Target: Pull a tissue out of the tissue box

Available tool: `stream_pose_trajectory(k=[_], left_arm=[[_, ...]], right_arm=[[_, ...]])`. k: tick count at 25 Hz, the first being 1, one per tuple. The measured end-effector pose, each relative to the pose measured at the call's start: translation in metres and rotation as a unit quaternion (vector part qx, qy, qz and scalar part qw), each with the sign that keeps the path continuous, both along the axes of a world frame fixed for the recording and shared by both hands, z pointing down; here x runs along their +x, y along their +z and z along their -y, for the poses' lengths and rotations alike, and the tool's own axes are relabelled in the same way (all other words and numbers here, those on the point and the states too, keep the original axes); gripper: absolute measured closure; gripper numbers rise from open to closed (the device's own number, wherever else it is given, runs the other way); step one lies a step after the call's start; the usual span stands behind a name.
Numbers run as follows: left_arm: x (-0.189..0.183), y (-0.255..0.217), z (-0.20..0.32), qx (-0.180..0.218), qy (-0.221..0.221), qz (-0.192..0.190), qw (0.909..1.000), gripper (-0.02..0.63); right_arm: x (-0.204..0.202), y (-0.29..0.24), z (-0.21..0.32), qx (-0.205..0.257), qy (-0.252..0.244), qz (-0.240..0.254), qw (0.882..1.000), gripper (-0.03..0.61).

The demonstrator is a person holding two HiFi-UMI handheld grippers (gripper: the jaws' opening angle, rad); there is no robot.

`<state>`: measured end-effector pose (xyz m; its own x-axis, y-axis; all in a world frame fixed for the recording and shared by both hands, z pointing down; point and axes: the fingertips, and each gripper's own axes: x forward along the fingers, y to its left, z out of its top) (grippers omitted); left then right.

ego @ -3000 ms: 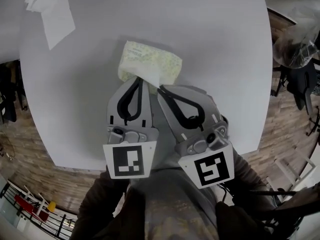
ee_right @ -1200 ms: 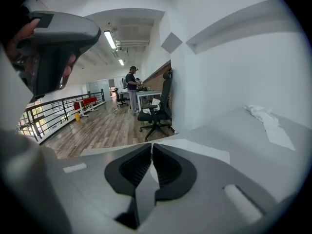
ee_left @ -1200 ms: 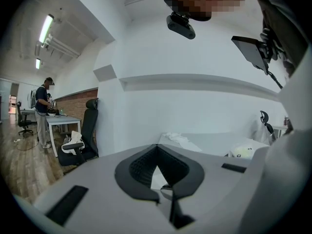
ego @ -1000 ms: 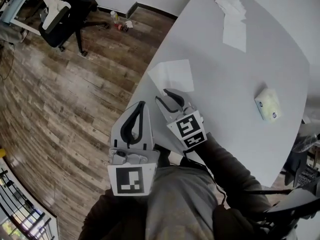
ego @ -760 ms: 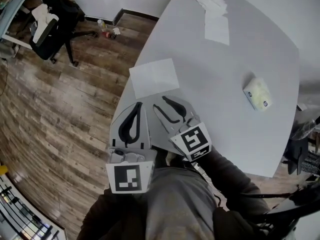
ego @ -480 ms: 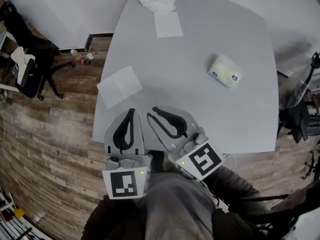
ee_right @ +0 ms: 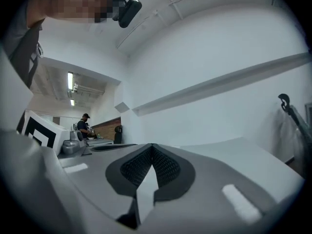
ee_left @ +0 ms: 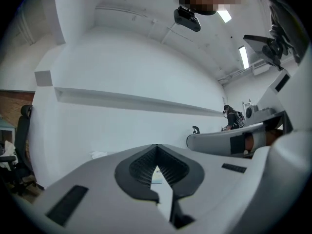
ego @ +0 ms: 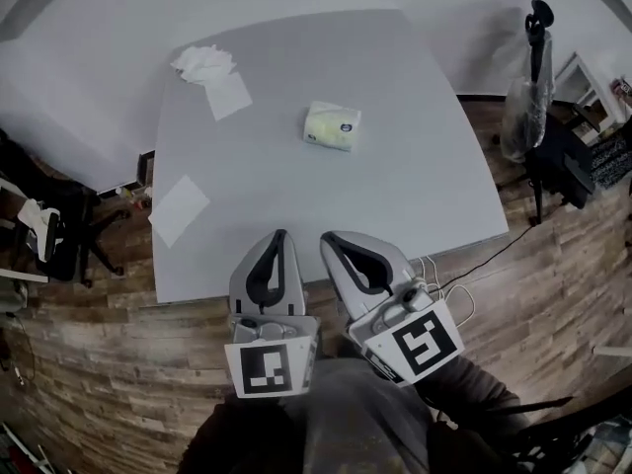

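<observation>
Grey table (ego: 415, 166), loose tissues (ego: 207, 64), tissue box (ego: 332, 126)

Your left gripper (ego: 279, 235) and right gripper (ego: 332, 237) are pale grey shells with black ribbed pads (ee_left: 141, 165), each carrying a black-and-white marker cube (ego: 271, 368); you're wearing dark sleeves (ego: 476, 403).
</observation>
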<state>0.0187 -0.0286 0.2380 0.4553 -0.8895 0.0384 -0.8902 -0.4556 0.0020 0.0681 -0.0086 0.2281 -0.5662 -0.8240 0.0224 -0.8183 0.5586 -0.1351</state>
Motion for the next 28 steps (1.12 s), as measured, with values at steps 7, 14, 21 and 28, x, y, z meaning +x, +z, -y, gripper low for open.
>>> stream_pose_trajectory(k=[7, 14, 21, 28], left_arm=[[0.058, -0.024, -0.045, 0.019, 0.069, 0.013, 0.9974, 0.615], [0.071, -0.037, -0.074, 0.032, 0.112, 0.024, 0.9929, 0.615], [0.061, -0.048, -0.077, 0.048, 0.128, 0.034, 0.9900, 0.615], [0.061, -0.058, -0.077, 0.073, 0.122, 0.002, 0.9898, 0.615]], right_arm=[[0.046, -0.022, -0.052, 0.018, 0.054, 0.009, 0.998, 0.577], [0.050, -0.036, -0.078, 0.030, 0.081, 0.016, 0.996, 0.578], [0.045, -0.051, -0.081, 0.054, 0.101, 0.009, 0.993, 0.578], [0.043, -0.046, -0.086, 0.060, 0.108, 0.006, 0.992, 0.578]])
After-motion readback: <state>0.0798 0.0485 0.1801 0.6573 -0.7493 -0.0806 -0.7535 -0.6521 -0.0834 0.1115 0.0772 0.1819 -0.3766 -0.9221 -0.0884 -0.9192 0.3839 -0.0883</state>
